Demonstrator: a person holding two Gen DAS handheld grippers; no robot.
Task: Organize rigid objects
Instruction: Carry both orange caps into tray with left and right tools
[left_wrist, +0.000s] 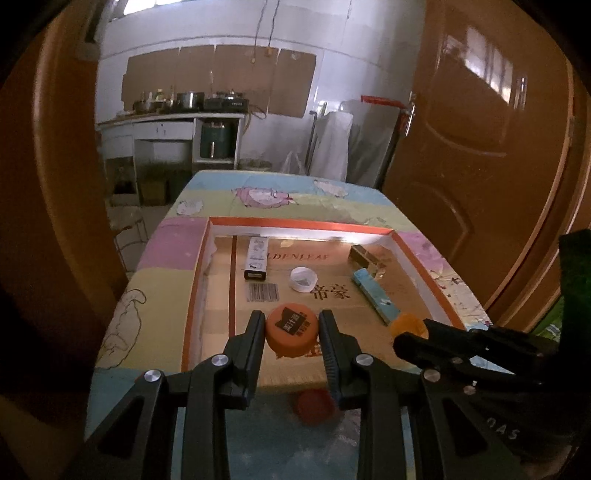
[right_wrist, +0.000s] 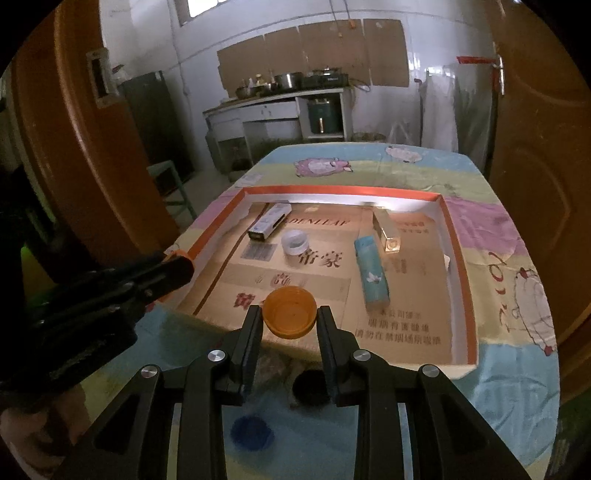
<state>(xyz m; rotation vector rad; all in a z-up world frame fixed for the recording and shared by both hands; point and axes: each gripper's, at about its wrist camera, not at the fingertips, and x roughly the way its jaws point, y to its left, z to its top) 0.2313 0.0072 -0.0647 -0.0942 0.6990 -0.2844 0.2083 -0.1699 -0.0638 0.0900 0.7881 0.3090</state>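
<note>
My left gripper (left_wrist: 292, 334) is shut on an orange printed cap (left_wrist: 292, 329), held over the near edge of the shallow cardboard tray (left_wrist: 299, 222). My right gripper (right_wrist: 290, 323) is shut on an orange cap (right_wrist: 290, 312) with its hollow side up, also over the tray's near edge (right_wrist: 460, 363). In the tray lie a white-and-black box (left_wrist: 256, 258), a white cap (left_wrist: 303, 279), a light blue box (left_wrist: 375, 295) and a gold box (left_wrist: 364, 255). The right gripper shows in the left wrist view (left_wrist: 410, 334); the left one shows in the right wrist view (right_wrist: 177, 267).
A red cap (left_wrist: 314, 406) lies on the patterned tablecloth (left_wrist: 166, 243) below my left gripper. A dark cap (right_wrist: 310, 387) and a blue cap (right_wrist: 251, 432) lie below my right gripper. Brown doors stand at both sides; a kitchen counter (left_wrist: 166, 118) is at the back.
</note>
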